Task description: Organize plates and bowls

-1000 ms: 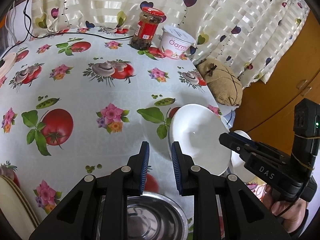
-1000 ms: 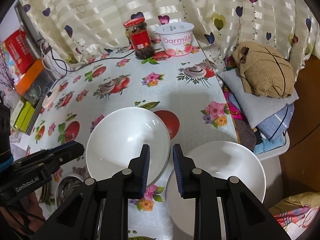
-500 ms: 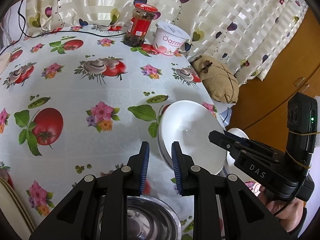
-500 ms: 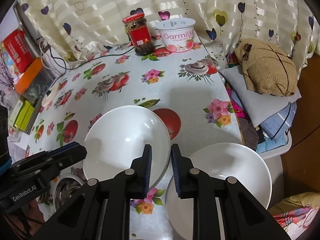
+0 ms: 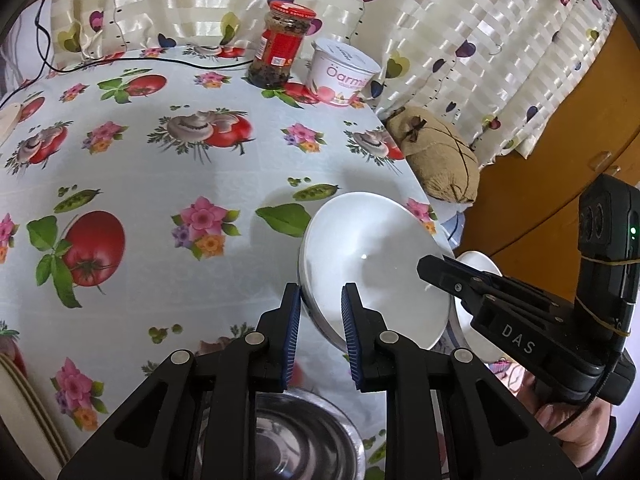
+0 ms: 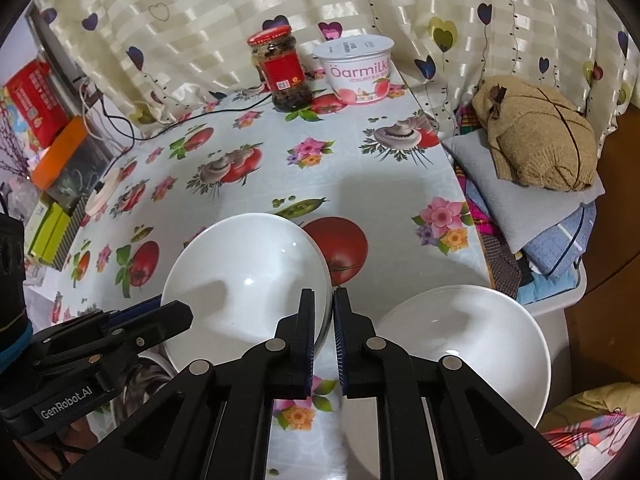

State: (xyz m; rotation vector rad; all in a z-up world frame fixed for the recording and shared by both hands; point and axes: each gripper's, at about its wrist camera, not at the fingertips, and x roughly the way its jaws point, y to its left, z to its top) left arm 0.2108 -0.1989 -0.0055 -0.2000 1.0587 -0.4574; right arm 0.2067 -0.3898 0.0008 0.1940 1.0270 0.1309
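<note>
I'm working in a home: a vegetable-print tabletop (image 6: pixel 360 184), heart-patterned curtains (image 6: pixel 200 20), a food jar (image 6: pixel 280 68), and folded clothes (image 6: pixel 532 184) alongside.

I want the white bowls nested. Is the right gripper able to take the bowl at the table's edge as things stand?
Probably not yet: the right gripper is shut on the rim of the other white bowl. The edge bowl sits beside it, uncovered, so the way looks free once released.

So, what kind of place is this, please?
Probably a home dining corner. A table with a fruit-and-flower tablecloth holds a sauce jar and a yogurt tub, heart-print curtains hang behind it, and folded laundry is piled beside it.
</note>
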